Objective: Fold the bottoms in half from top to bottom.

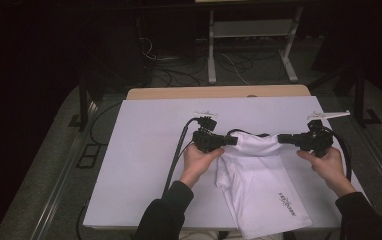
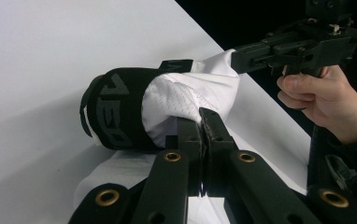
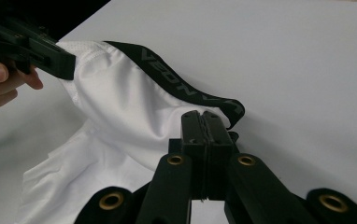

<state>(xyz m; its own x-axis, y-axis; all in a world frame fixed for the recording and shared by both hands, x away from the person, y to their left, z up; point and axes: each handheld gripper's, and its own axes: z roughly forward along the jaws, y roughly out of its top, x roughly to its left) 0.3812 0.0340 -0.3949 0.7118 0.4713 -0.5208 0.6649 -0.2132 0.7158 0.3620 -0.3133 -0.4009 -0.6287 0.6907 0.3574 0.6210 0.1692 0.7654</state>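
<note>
White sports shorts (image 1: 259, 185) with a black lettered waistband (image 3: 176, 84) lie on the white table (image 1: 144, 150), one leg reaching toward the near edge. My left gripper (image 1: 233, 140) is shut on the white fabric at the left end of the waist, its jaws (image 2: 202, 120) pressed together just below the waistband (image 2: 116, 112). My right gripper (image 1: 280, 139) is shut on the right end of the waist, where the black band curls over its jaws (image 3: 204, 122). The waist hangs stretched between the two grippers, slightly lifted. Each gripper view also shows the other gripper (image 2: 242, 58) (image 3: 60, 63) clamped on the cloth.
Two small white objects (image 1: 205, 114) (image 1: 329, 115) lie on the far part of the table. A wooden strip (image 1: 219, 92) marks the far edge. Beyond it stand a metal frame (image 1: 211, 50) and loose cables on the floor.
</note>
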